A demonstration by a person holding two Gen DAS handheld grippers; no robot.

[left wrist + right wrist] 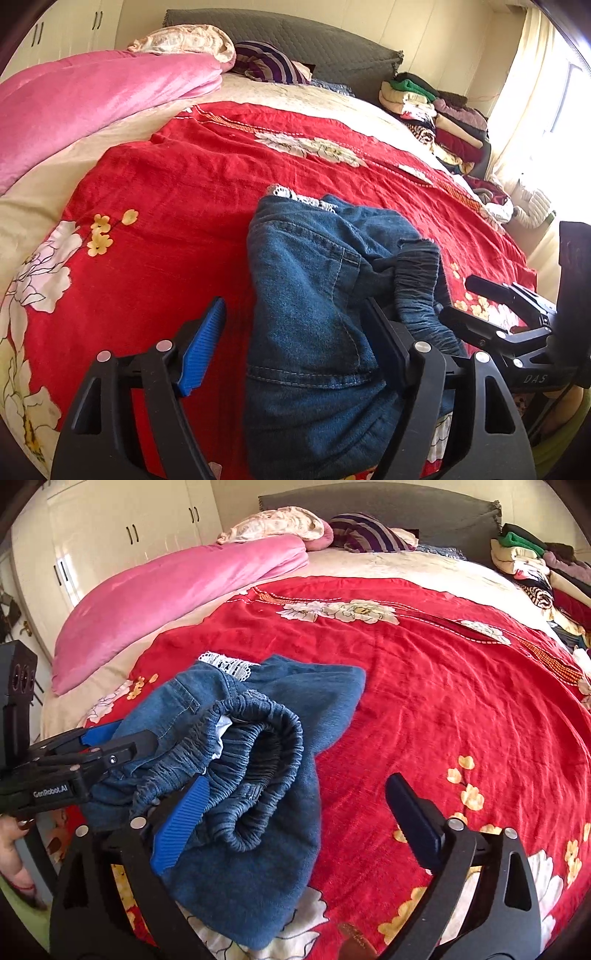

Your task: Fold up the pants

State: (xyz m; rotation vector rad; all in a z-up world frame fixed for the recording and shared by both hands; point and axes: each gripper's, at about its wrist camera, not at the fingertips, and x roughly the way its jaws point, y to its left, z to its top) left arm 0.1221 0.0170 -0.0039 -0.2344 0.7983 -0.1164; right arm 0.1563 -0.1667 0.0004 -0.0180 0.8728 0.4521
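Left wrist view: left claw (295, 343) spread wide astride the jeans (314, 295), pocket stitching plain; right claw (476, 301) at the far edge, fingers apart. Right wrist view: right claw (299, 812) gaping, blue pad touching the gathered elastic waistband (255, 760), white lace hem (225, 664) peeking behind. Jeans bunched on the red bedspread (443, 709).

Blue denim pants (314, 295), bunched, elastic waistband up
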